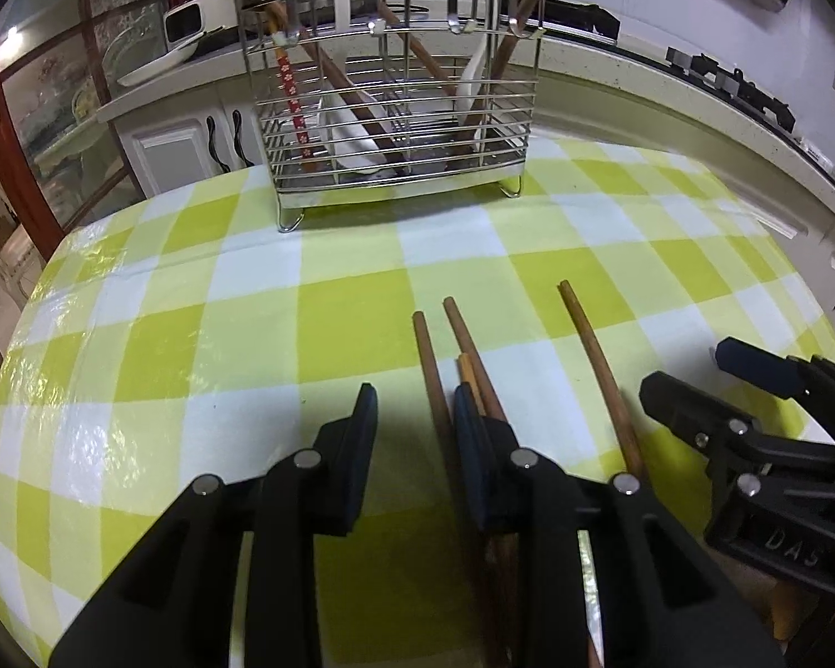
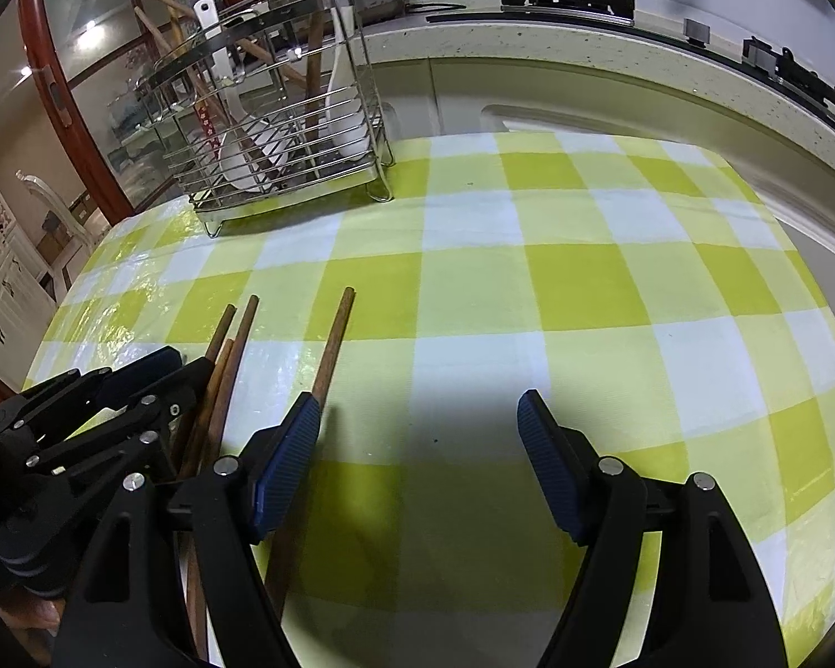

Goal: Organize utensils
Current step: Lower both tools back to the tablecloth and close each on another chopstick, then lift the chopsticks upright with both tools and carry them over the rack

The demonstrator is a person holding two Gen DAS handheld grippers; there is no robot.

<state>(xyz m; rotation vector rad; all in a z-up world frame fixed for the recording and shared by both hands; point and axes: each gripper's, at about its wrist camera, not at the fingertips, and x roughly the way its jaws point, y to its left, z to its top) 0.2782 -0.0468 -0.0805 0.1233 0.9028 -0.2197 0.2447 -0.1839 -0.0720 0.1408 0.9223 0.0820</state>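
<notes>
A glossy, plastic-looking green-and-white checked tablecloth (image 2: 529, 289) is covering the table, throwing back bright glare along its left side. Matt brown wooden chopsticks (image 1: 595, 367) are lying on it, their grain showing faintly (one paler stick among them). The polished wire-metal utensil rack (image 1: 395, 111) is gleaming, holding smooth white spoons (image 1: 350, 133) that look ceramic or plastic. The matt black plastic left gripper (image 1: 412, 417) and right gripper (image 2: 417, 423) are carrying ribbed dark-blue rubbery pads (image 2: 545, 445) and shiny metal pins. The speckled stone-like counter edge (image 2: 584, 50) is looking smooth.
</notes>
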